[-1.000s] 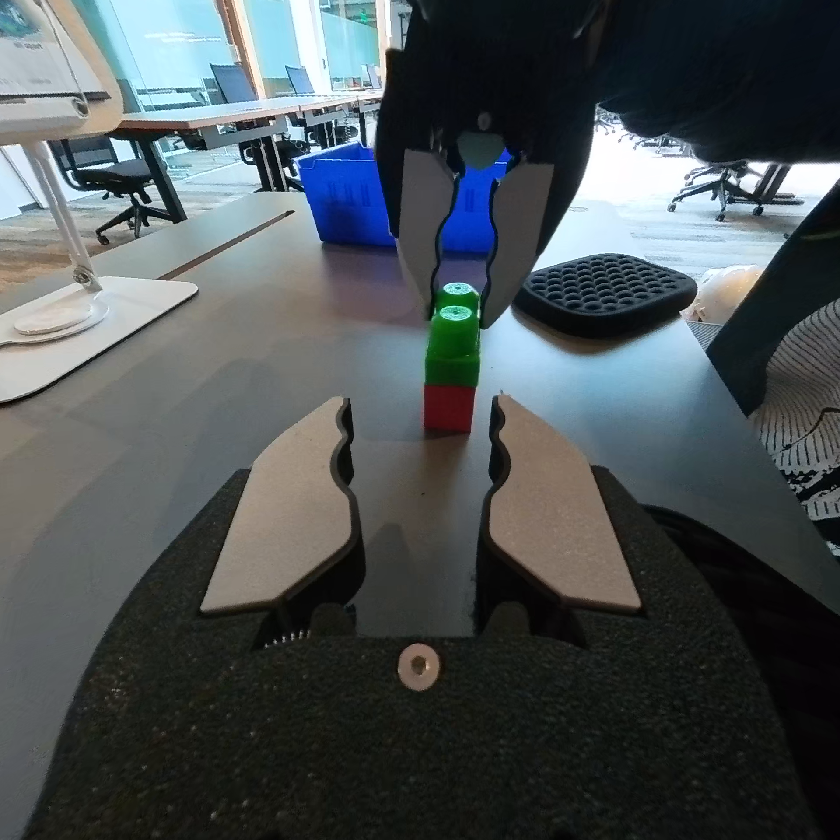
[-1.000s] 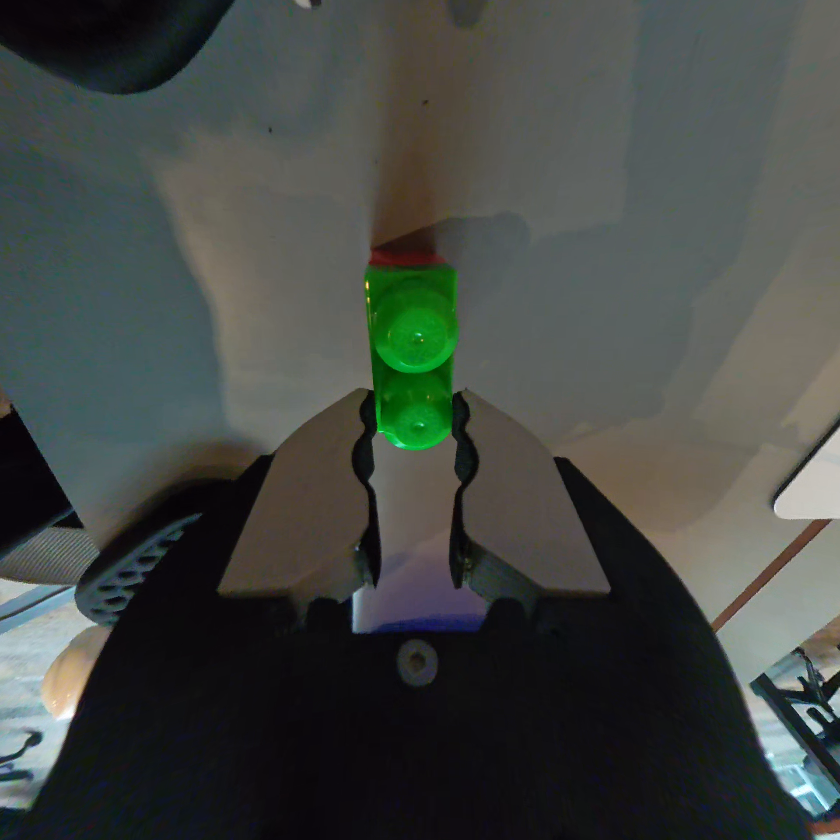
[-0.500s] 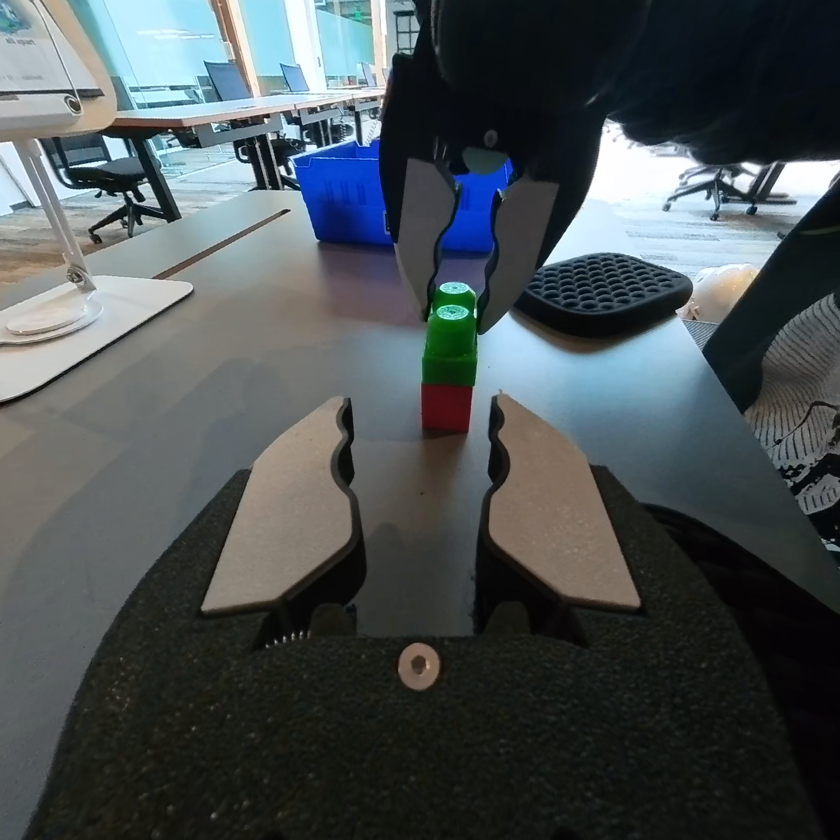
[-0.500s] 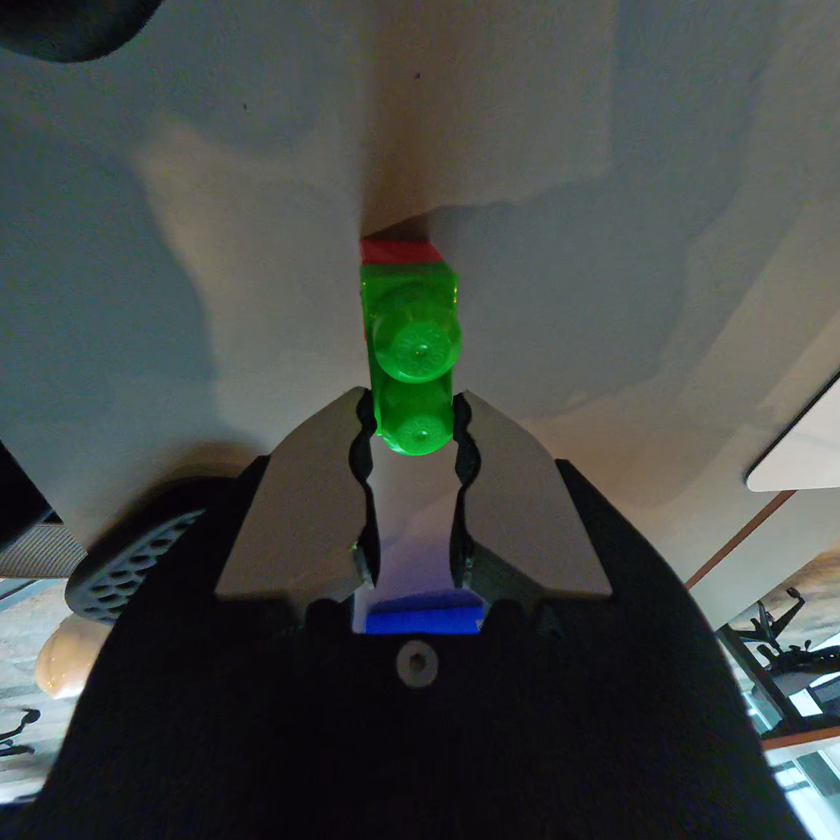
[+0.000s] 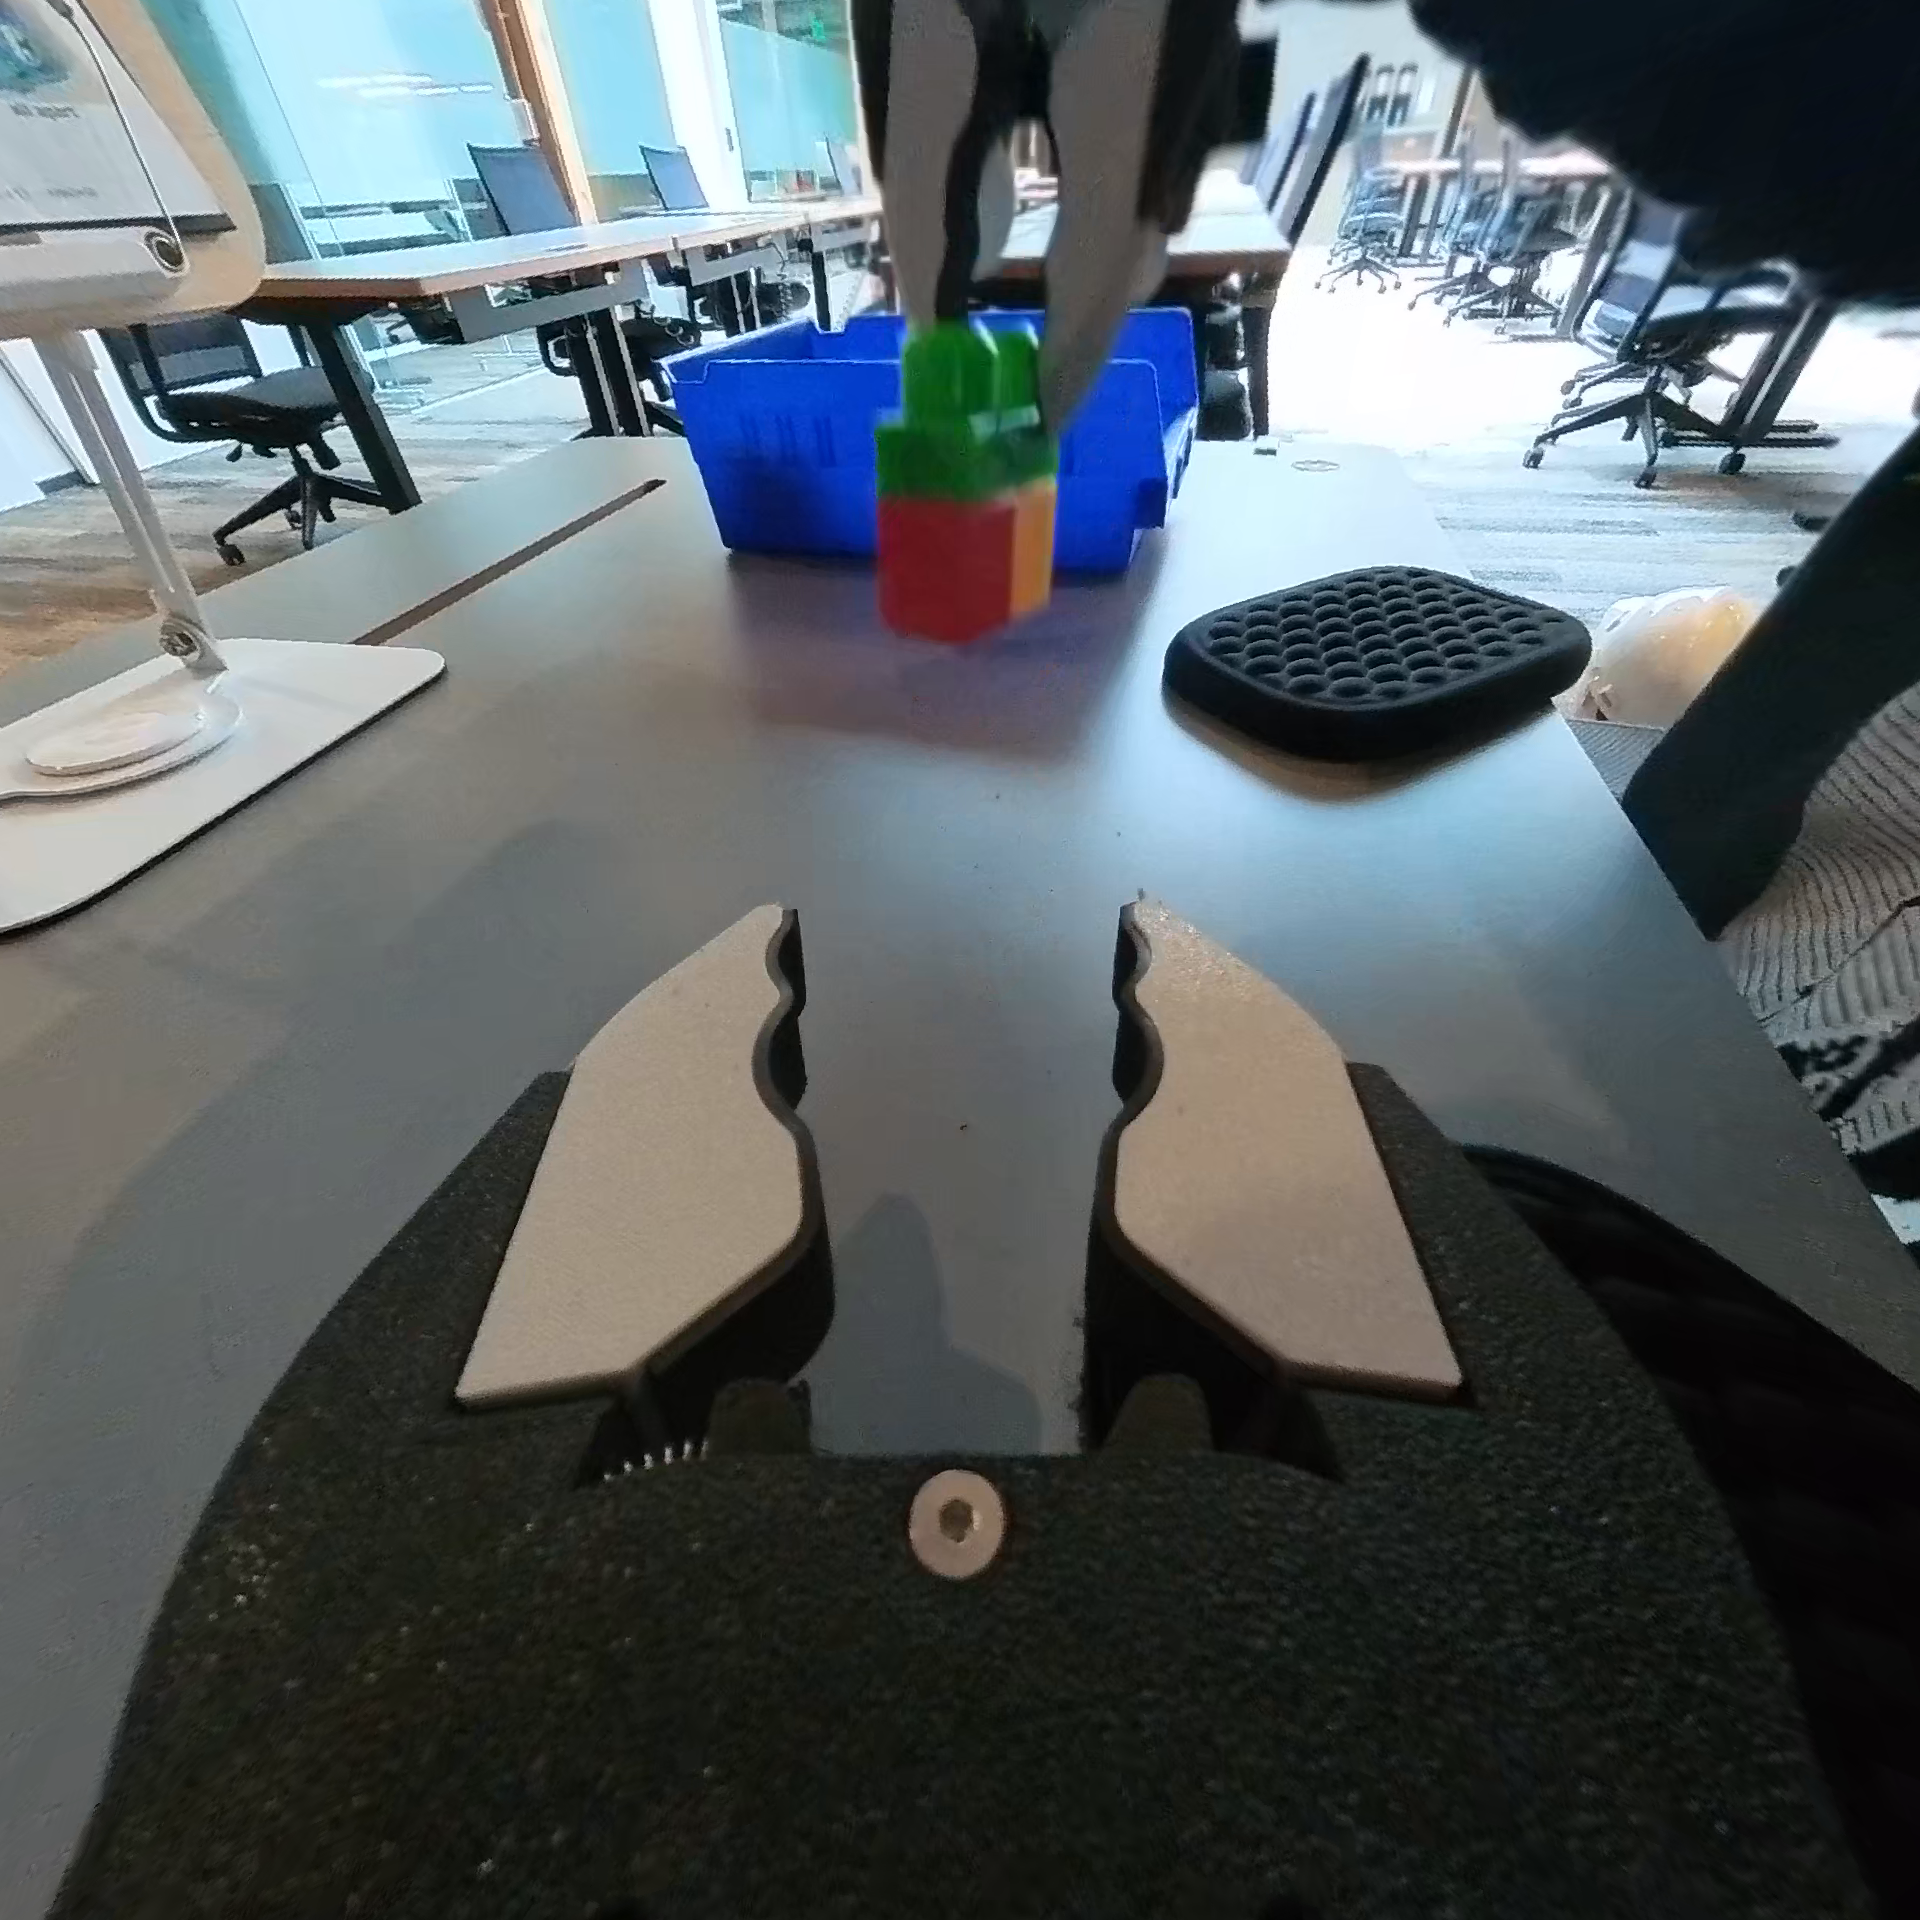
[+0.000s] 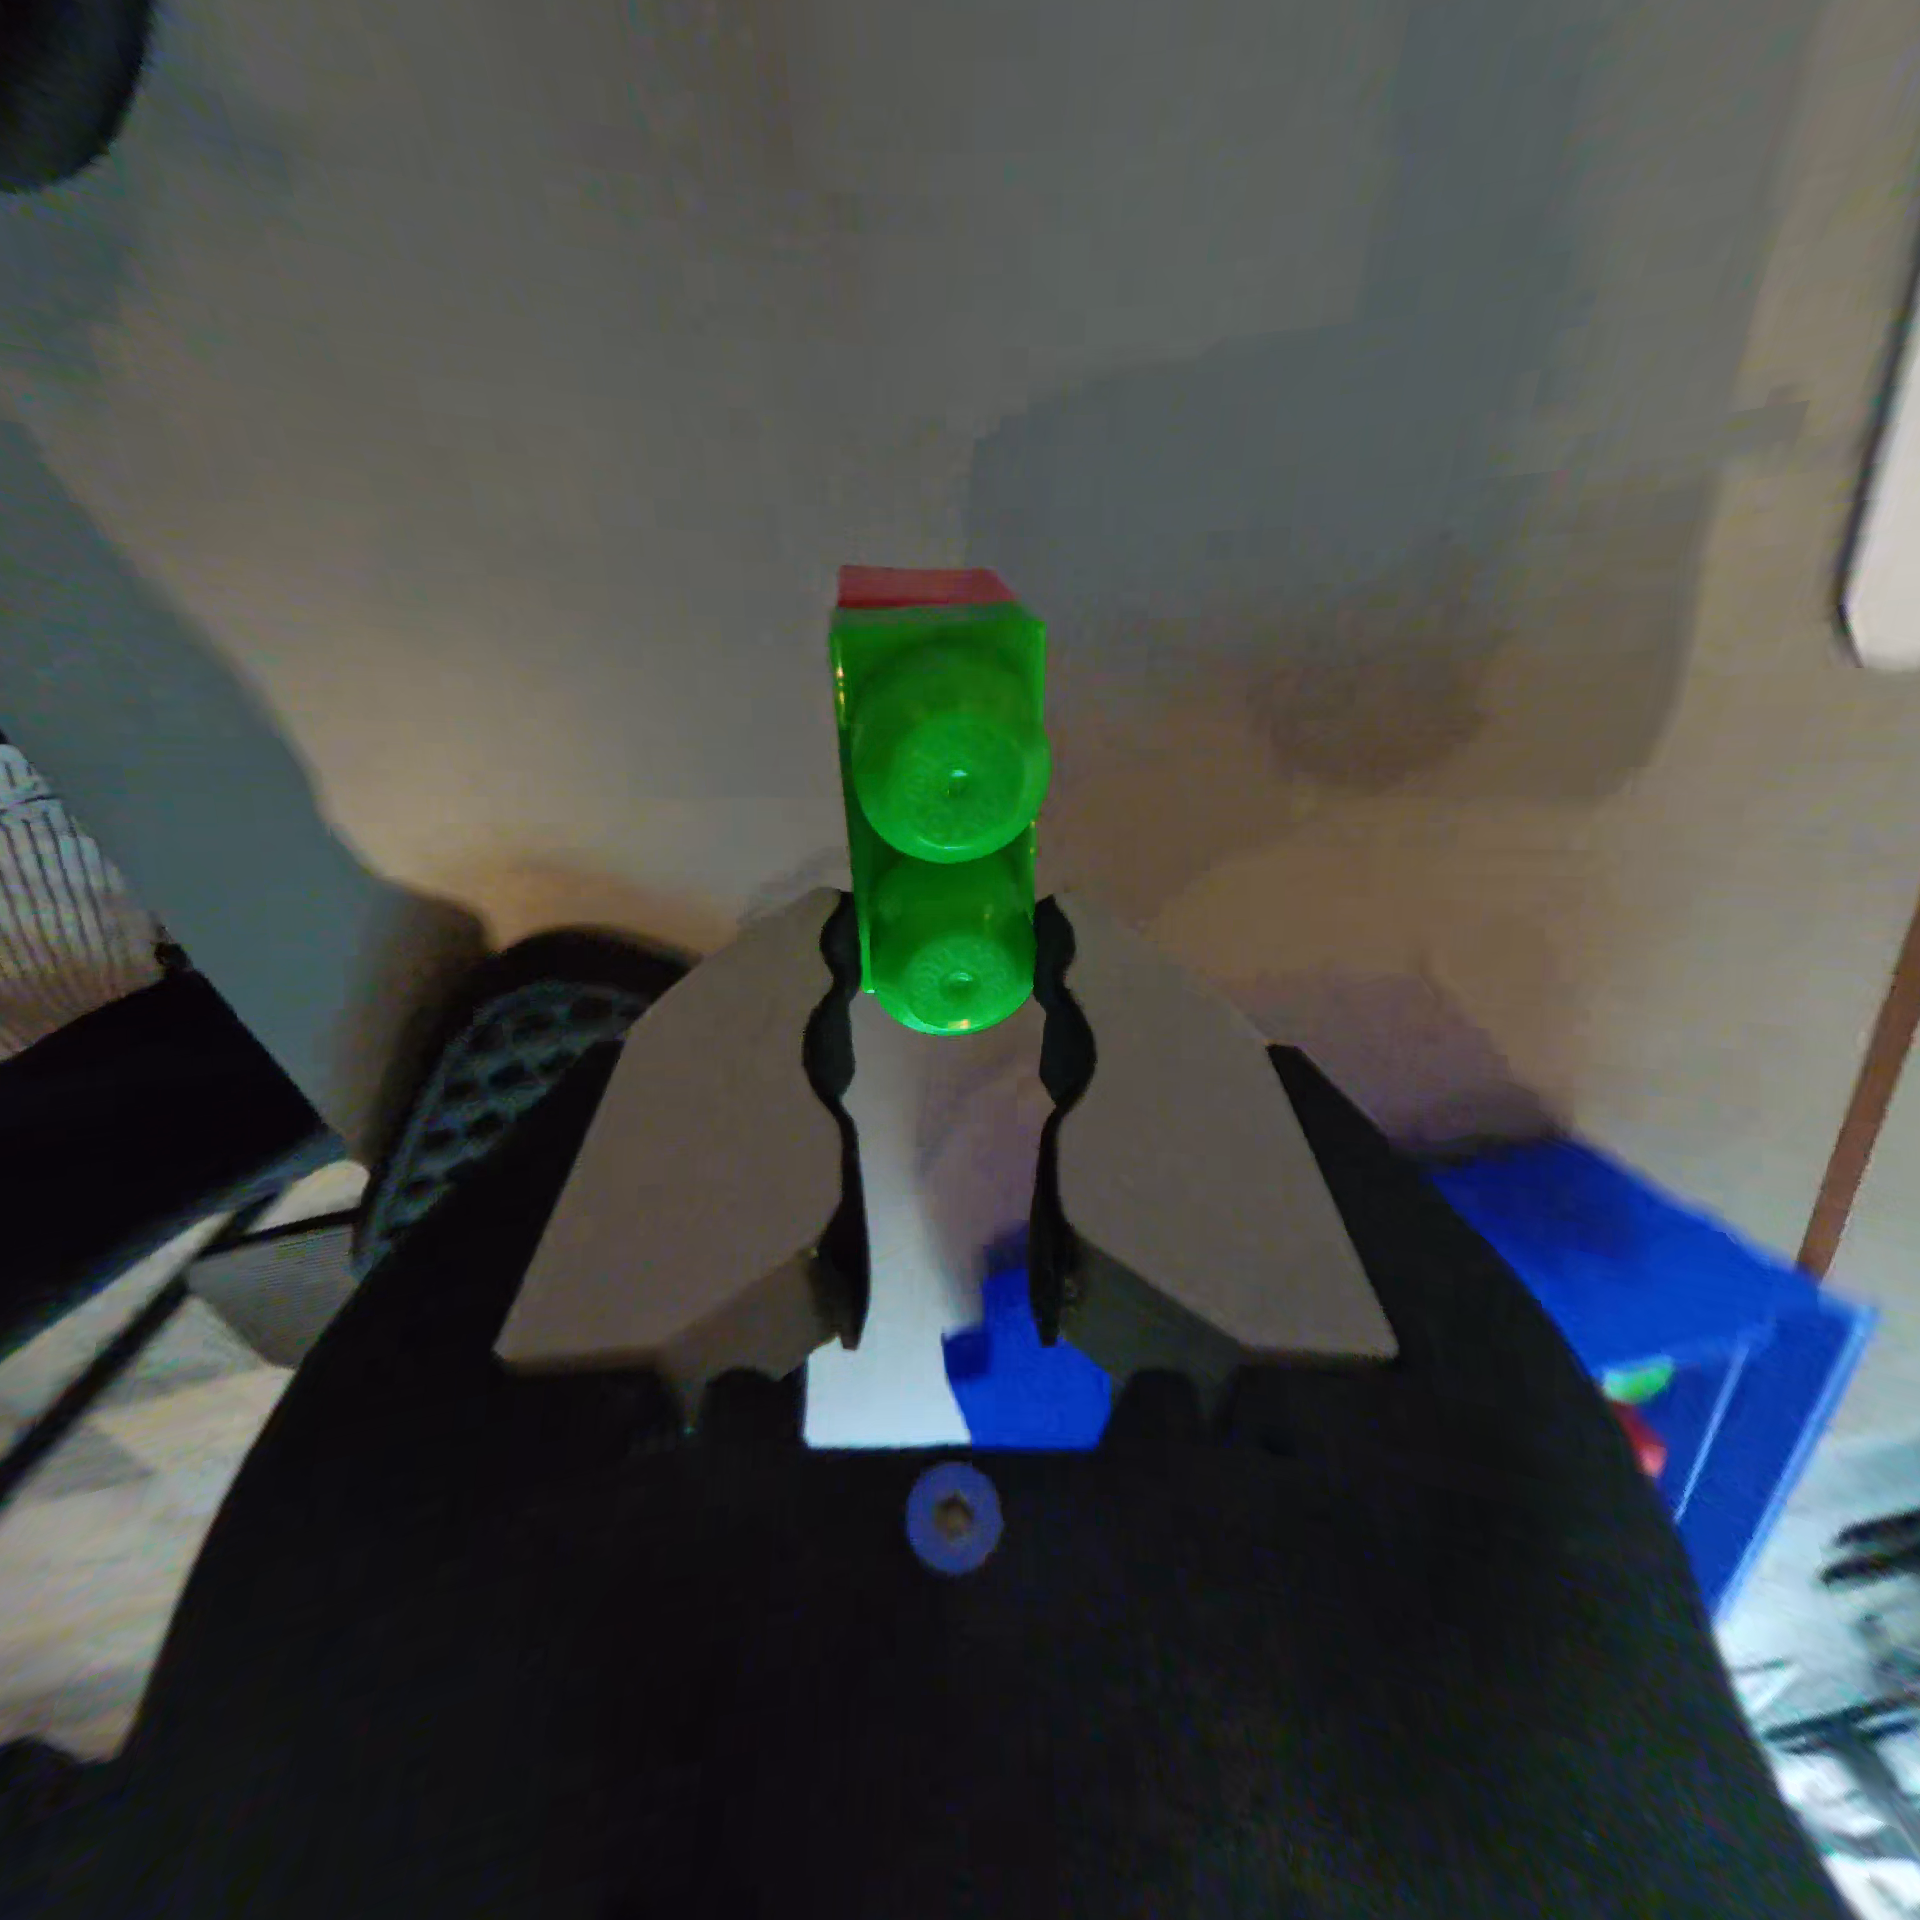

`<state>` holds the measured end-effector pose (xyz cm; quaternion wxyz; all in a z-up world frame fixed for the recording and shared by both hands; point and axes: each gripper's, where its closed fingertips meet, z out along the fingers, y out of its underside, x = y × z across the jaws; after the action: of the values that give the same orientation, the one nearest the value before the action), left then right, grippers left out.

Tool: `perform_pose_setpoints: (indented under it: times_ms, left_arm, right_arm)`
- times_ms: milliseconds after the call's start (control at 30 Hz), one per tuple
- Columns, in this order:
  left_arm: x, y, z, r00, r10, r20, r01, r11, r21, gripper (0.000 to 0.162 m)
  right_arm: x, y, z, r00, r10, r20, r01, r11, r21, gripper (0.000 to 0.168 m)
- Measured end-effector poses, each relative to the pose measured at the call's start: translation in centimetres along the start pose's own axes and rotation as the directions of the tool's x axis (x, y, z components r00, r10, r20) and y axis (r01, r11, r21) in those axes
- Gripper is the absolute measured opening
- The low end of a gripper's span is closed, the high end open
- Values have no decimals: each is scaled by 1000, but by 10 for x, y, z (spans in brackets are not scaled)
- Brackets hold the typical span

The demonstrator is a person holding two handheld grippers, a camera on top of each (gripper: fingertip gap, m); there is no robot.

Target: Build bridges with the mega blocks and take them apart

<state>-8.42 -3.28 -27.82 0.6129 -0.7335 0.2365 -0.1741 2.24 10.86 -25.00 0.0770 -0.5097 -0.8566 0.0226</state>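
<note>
My right gripper [image 6: 945, 925] is shut on the studs of a green block [image 6: 940, 790] that sits on a red block [image 6: 920, 587]. In the left wrist view the same stack hangs in the air in front of the blue bin: green block [image 5: 961, 436] on top, red block [image 5: 945, 566] below, held by the right gripper [image 5: 987, 301] from above. The stack is blurred there. My left gripper [image 5: 956, 935] is open and empty, low over the dark table [image 5: 520, 831].
A blue bin [image 5: 769, 447] stands at the back of the table; it also shows in the right wrist view [image 6: 1662, 1299] with blocks inside. A black honeycomb pad [image 5: 1371, 665] lies at the right. A white stand base [image 5: 156, 748] is at the left. The gap from one gripper's tips to the other's is roughly 20 centimetres.
My right gripper has lifted the green-and-red stack off the table and carried it up and back toward the blue bin. My left gripper has stayed open in place.
</note>
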Motion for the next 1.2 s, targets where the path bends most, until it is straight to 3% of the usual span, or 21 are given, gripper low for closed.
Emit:
perform_pose_setpoints:
  times_ms: [133, 300, 533, 867, 1200]
  left_arm:
    - [-1, 0, 0, 1000, -4, 2, 4, 1000, 3, 57]
    - [0, 0, 0, 1000, 0, 2, 0, 1000, -1, 57]
    - [0, 1, 1, 1000, 4, 6, -4, 1000, -7, 57]
    - [-5, -2, -2, 999, -34, 12, 34, 999, 20, 56]
    - [-4, -2, -2, 999, -36, 6, 36, 999, 19, 56]
  right_arm:
    - [60, 66, -48, 951, 304, -53, -305, 952, -5, 33]
    - [134, 167, -94, 799, 582, -154, -588, 809, 6, 32]
    - [177, 279, -103, 577, 787, -218, -814, 575, -79, 32]
    - [217, 315, -54, 369, 908, -198, -928, 371, -33, 32]
    - [245, 328, -10, 277, 936, -219, -956, 290, 32, 32]
